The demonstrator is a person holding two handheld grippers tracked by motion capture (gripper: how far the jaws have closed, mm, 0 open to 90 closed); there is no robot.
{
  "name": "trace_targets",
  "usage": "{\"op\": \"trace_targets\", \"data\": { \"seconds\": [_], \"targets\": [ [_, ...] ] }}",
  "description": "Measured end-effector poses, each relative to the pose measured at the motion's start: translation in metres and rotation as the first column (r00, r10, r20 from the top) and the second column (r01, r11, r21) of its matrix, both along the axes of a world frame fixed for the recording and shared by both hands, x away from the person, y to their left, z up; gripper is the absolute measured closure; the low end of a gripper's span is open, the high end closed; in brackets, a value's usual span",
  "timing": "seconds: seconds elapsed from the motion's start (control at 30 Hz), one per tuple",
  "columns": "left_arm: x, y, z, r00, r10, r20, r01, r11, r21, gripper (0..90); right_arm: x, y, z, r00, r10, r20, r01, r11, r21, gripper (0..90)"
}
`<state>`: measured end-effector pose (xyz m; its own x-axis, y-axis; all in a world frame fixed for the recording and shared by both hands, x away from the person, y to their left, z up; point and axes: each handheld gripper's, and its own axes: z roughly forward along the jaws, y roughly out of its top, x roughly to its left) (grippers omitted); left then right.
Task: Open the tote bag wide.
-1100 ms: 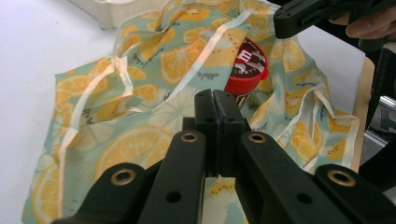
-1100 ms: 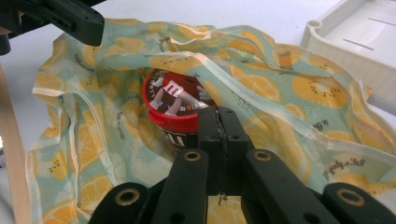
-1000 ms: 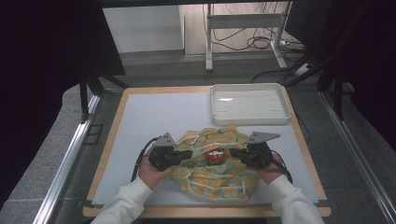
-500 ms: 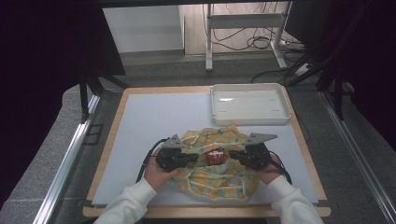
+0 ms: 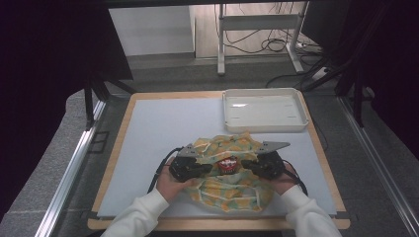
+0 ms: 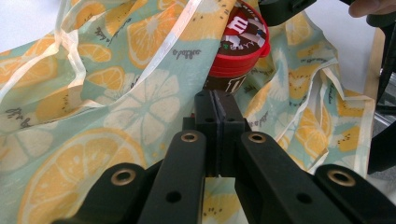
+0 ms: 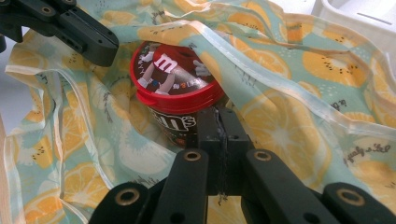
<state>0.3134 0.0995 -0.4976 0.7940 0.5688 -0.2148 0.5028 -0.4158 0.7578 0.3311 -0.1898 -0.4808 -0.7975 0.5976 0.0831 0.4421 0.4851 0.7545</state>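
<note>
Closing in since a second ago: left gripper [image 5: 205,170] and right gripper [image 5: 246,166] are sitting nearer each other, both flanking the red-lidded candy tub [image 5: 228,165] that is standing upright in the middle of the lemon-print bag [image 5: 232,190] on the table mat [image 5: 163,128]. Both are staying clamped with jaws fully together, each pinching a fold of bag fabric just beside the tub. Bag folds are crowding the tub on both sides; counting one tub, one bag, two grippers, and one white tray [image 5: 263,109] sitting apart at the far right.

left tongs [image 5: 206,169] closed; right tongs [image 5: 245,166] closed
</note>
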Motion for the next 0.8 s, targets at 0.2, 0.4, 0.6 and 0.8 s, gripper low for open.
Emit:
{"op": "trace_targets", "data": {
  "seconds": [0.2, 0.4, 0.6, 0.8],
  "targets": [
    [0.002, 0.001, -0.001, 1.0, 0.01, 0.0, -0.01, 1.0, 0.003, 90.0, 0.001, 0.002, -0.003, 1.0, 0.002, -0.008, -0.002, 1.0, -0.011, 88.8],
    [0.004, 0.001, -0.002, 0.9998, 0.018, -0.004, -0.018, 0.9998, 0.005, 90.0, 0.003, 0.002, -0.007, 0.9999, 0.003, -0.013, -0.003, 1.0, -0.021, 88.8],
    [0.007, 0.001, -0.003, 0.9997, 0.025, -0.006, -0.025, 0.9997, 0.004, 90.0, 0.005, 0.003, -0.011, 0.9997, -0.002, -0.025, 0.001, 0.999, -0.038, 88.8],
    [0.009, -0.002, -0.003, 0.9997, 0.022, -0.004, -0.022, 0.9997, 0.01, 90.0, 0.005, 0.004, -0.013, 0.9995, -0.005, -0.032, 0.004, 0.999, -0.048, 88.8]
  ]
}}
